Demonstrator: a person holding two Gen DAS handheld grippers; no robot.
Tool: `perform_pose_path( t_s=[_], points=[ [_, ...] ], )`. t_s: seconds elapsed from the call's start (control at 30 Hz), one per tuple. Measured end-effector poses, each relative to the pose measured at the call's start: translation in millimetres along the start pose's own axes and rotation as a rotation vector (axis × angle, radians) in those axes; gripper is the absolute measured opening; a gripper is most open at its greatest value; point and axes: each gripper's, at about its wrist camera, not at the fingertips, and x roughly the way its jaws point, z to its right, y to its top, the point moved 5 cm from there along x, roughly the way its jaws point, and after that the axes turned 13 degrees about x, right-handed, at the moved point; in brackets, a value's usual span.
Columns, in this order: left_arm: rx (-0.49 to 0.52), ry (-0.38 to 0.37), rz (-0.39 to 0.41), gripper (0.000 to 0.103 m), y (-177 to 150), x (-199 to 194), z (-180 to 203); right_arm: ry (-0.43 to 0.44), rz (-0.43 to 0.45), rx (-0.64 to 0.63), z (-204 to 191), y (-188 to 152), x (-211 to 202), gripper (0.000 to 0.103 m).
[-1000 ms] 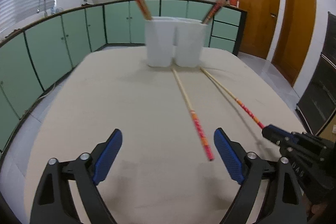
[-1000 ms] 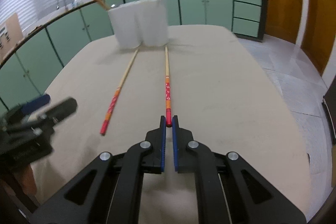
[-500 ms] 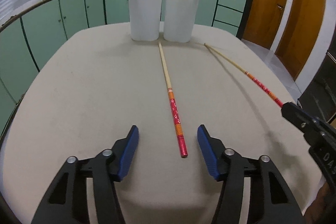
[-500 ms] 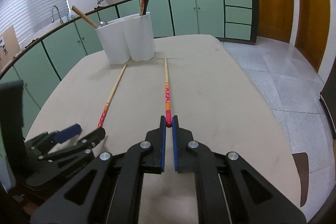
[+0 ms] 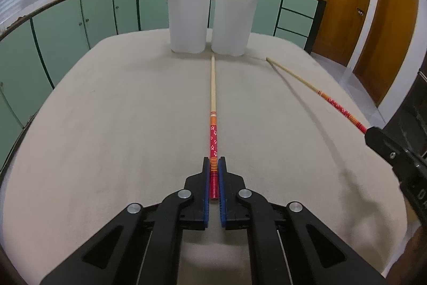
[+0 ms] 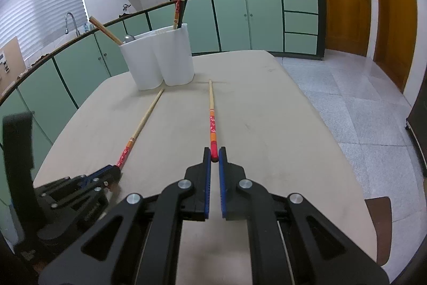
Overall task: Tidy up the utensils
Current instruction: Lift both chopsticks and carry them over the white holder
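Chopsticks are sitting partly sorted: several are already standing in the white two-cup holder (image 5: 212, 23) at top centre of both views, while two red-handled ones are still lying on the beige table (image 5: 106, 124), so both pick-ups and drops are still pending as I read it. Left gripper (image 5: 213, 179) is clamping the red end of the left chopstick (image 5: 213, 108), which is running straight up the middle of the left view with its bare tip nearly touching the holder base. Right gripper (image 6: 214, 159) is pinching the very end of the right chopstick (image 6: 211, 114), mid-frame in the right view, tip stopping short of the holder; both sticks are looking flat on the table, not lifted yet. Versus a second ago: left jaws were spread wide on either side of the stick and have just been closing onto it, and the stick is now lining up centred between the pads. Right gripper is staying clamped on its stick, same spot.
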Motion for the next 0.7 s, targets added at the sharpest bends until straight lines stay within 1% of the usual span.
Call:
perform_pose_path(
  t_s=[0.17, 0.37, 0.57, 0.7],
  points=[
    [0.023, 0.014, 0.047, 0.006, 12.0, -24.1, -9.0, 0.001, 0.019, -0.031, -6.6, 4.3, -4.1, 0.005],
    [0.014, 0.025, 0.117, 0.006, 31.4, -53.6, -24.4, -0.002, 0.061, -0.07, -14.7, 15.2, -14.0, 0.005],
    [0.002, 0.024, 0.189, 0.006, 57.2, -78.6, -35.3, 0.006, 0.107, -0.096, -21.2, 36.5, -26.4, 0.005],
    [-0.006, 0.017, 0.237, 0.006, 76.8, -91.9, -44.0, 0.025, 0.138, -0.1, -26.3, 59.6, -36.6, 0.005]
  ],
)
